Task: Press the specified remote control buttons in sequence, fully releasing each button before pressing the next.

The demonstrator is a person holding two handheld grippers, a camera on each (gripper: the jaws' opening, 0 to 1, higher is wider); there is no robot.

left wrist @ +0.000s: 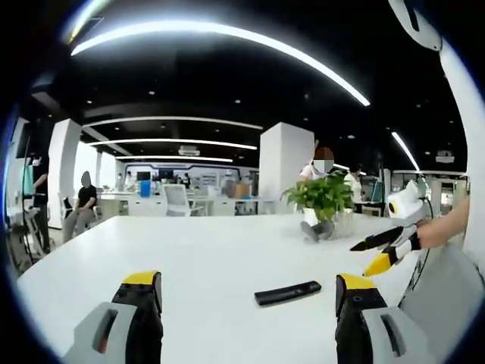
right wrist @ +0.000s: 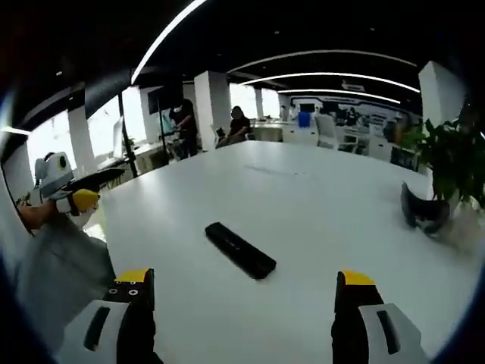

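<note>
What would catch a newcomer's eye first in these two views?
A black remote control lies alone on the big white table, ahead of the open right gripper and not touched by either one. A leafy potted plant stands toward the table's far side. The left gripper is open too, with the remote just inside its right jaw in the left gripper view.

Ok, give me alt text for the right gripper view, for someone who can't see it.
A black remote control lies untouched on a white table, ahead of the right gripper with its jaws open. The left gripper hangs at the left edge, and a potted plant stands on the right.
</note>
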